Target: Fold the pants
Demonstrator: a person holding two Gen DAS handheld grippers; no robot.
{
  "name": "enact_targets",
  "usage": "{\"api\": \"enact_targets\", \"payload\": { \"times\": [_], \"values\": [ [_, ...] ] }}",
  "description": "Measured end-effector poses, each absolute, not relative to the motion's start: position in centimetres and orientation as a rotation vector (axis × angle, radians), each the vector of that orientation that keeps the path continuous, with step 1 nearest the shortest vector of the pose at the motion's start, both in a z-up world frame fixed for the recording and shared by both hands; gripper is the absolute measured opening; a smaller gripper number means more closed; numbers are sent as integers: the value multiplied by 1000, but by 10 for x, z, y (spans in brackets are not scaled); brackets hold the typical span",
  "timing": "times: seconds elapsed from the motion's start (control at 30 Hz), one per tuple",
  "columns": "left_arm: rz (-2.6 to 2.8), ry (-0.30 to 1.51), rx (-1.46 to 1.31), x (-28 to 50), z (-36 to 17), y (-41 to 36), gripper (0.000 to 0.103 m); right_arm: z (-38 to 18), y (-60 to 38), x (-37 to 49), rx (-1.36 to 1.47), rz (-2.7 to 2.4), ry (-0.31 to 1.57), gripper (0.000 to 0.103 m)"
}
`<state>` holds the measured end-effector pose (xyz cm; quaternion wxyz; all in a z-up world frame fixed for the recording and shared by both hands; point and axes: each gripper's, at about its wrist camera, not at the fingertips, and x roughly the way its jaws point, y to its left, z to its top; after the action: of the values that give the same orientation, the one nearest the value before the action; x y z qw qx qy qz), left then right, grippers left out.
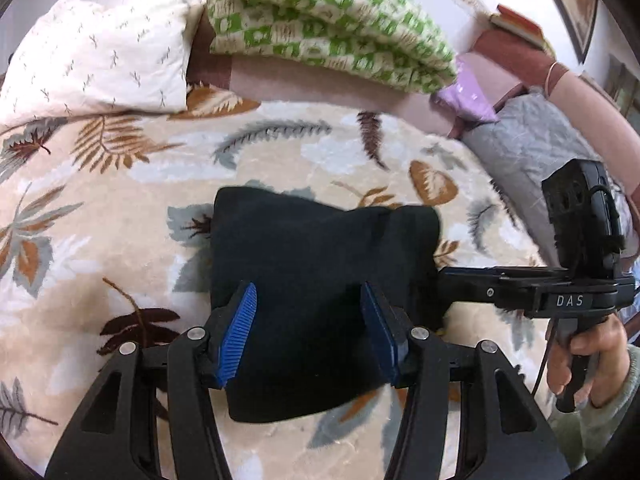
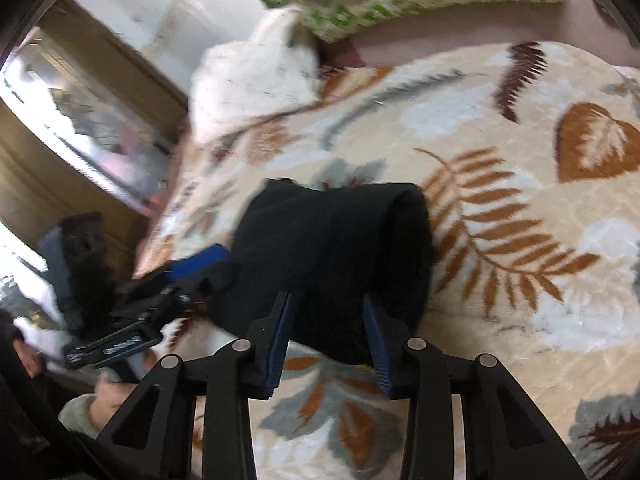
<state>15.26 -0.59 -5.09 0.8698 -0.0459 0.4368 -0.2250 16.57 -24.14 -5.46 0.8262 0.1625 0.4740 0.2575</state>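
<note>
The black pants lie folded into a compact, thick bundle on a leaf-patterned blanket. My left gripper hovers over the bundle's near half, open, its blue pads set apart with only the cloth below them. The right gripper reaches in from the right, level with the bundle's right edge, held by a hand. In the right wrist view the pants sit just ahead of the open right gripper, nothing pinched between its pads. The left gripper shows at the bundle's left side.
A folded green-and-white checked blanket and a white pillow lie at the far end of the bed. A purple packet and a grey quilted cover sit at the right. A wooden-framed window stands beyond the bed's left edge.
</note>
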Motion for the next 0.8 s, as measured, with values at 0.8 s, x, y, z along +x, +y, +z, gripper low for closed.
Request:
{"api": "enact_targets", "payload": {
  "times": [0.8],
  "values": [
    [-447, 954, -46, 160, -67, -11, 52, -79, -242, 169, 490, 472, 1046, 30]
  ]
}}
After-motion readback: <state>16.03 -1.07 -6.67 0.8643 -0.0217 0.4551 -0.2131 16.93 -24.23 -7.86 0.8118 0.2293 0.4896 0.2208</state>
